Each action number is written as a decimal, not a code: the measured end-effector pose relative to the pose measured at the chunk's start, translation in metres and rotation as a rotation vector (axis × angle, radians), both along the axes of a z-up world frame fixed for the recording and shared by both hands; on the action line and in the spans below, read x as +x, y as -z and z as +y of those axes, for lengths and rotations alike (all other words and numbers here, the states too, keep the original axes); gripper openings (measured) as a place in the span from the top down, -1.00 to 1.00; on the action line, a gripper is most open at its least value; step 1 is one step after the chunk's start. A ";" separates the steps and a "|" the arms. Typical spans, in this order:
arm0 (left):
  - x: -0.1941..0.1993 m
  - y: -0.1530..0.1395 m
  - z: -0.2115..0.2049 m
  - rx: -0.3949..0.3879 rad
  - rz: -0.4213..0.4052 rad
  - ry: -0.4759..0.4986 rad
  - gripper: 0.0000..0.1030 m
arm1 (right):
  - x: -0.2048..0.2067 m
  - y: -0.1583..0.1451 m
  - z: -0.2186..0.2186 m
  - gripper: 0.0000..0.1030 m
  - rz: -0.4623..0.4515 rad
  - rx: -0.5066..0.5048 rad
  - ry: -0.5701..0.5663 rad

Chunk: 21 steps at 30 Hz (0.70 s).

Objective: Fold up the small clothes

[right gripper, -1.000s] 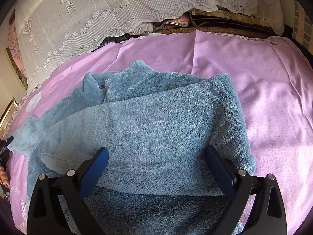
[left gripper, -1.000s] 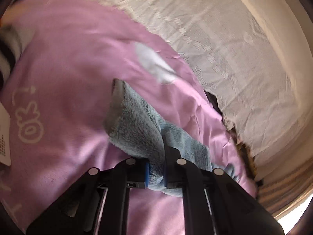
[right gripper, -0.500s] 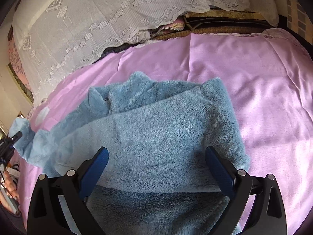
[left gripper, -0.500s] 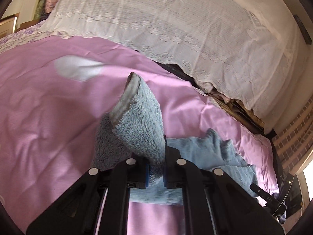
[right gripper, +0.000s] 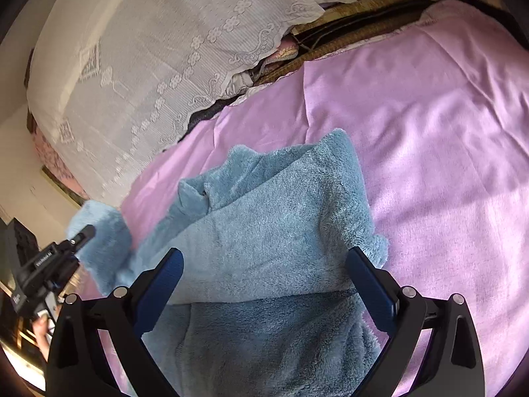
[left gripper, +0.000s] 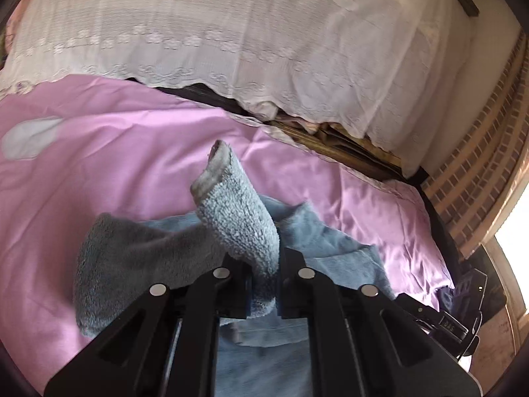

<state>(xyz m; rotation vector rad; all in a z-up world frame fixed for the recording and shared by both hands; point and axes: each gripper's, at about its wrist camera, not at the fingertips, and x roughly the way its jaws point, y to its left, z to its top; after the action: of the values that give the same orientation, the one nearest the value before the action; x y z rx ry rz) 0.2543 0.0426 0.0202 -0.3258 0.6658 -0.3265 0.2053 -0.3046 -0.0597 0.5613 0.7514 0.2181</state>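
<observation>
Garment: a blue fleece top [right gripper: 264, 231], small and fluffy, lies on the bed, partly folded, with one layer laid over the lower part.
Collar: a short stand-up collar [right gripper: 195, 195] shows at the far end of the garment, toward the pillows.
Sleeve: one blue fleece sleeve [left gripper: 238, 211] is raised off the bed; its pale cuff points up and away from the camera.
Left tongs: the left tongs [left gripper: 264, 284] are clamped onto the sleeve, with the fleece pinched between the two black jaws. In the right wrist view they [right gripper: 82, 233] appear at the left edge, with the sleeve end bunched just beyond their tip.
Right tongs: the right tongs [right gripper: 264, 274] stand wide apart over the folded body of the garment, gripping nothing. Whether the blue pads touch the fleece cannot be told.
Bed cover: a pink bedspread [right gripper: 429, 132] carries the garment, smooth with a few creases.
Pillows: a white lace cover [left gripper: 231, 33] drapes over the pillows at the head of the bed.
Wall: a brick-pattern wall [left gripper: 476, 172] stands at the right of the left wrist view.
</observation>
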 end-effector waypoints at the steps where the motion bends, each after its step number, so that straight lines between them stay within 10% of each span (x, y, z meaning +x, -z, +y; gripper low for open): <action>1: 0.001 -0.003 -0.009 0.006 -0.005 0.011 0.84 | 0.000 0.002 -0.002 -0.93 0.006 0.022 0.003; 12: -0.006 -0.030 -0.097 0.043 -0.075 0.165 0.84 | 0.000 0.006 -0.015 -0.93 0.015 0.135 0.018; 21: 0.006 0.016 -0.138 0.034 -0.002 0.229 0.83 | -0.005 0.004 -0.048 -0.93 0.000 0.227 0.118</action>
<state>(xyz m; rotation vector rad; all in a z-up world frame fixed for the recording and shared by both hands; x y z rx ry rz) 0.2601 -0.0956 0.0044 -0.2169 0.7075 -0.5335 0.2002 -0.3521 -0.0635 0.8185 0.6951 0.1947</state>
